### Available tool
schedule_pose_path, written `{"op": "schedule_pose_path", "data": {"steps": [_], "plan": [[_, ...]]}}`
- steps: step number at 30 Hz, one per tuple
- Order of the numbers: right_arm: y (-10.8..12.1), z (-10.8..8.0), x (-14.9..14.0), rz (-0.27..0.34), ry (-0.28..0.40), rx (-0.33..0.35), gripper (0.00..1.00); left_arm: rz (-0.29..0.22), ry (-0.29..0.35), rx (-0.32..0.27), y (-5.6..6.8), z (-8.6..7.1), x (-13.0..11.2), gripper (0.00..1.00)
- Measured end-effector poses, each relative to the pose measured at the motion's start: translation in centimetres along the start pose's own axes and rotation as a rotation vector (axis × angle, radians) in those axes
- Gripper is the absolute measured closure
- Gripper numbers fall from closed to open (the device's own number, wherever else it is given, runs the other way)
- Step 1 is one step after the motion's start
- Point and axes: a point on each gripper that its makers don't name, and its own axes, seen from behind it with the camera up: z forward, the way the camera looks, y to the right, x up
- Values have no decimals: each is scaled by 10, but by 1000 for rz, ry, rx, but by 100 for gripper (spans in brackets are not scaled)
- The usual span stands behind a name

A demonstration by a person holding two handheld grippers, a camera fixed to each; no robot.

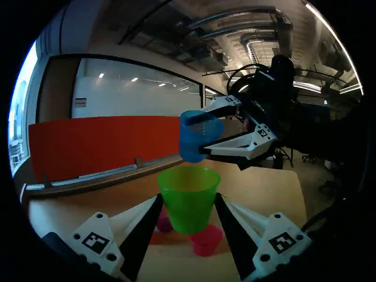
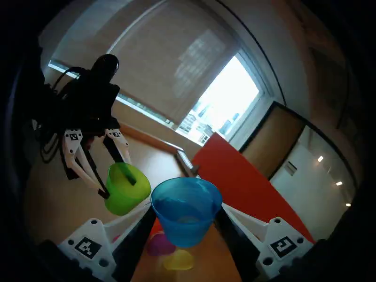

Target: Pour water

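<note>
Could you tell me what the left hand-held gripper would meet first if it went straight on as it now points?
Most likely the blue cup, held in the right hand-held gripper: it sits almost dead ahead of the left hand-held gripper and its green cup, though depth is unclear.

Purple cup [image 1: 163, 223] half hidden behind green cup [image 1: 189, 199]

A wooden table [image 1: 263, 183] stands before an orange partition [image 1: 94, 141] and bright window [image 2: 221, 103].
</note>
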Motion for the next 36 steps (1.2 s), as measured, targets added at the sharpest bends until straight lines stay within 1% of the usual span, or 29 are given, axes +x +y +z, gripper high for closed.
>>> {"op": "schedule_pose_path", "data": {"steps": [9, 13, 21, 36], "plan": [[2, 5, 13, -96, 4, -2, 11, 4, 4, 4, 0, 0, 3, 20], [3, 8, 18, -128, 5, 0, 11, 6, 6, 6, -1, -1, 5, 20], [5, 14, 26, -186, 5, 3, 11, 6, 11, 13, -3, -2, 7, 20], [4, 26, 34, -282, -5, 9, 11, 1, 20, 12, -3, -2, 9, 20]]}}
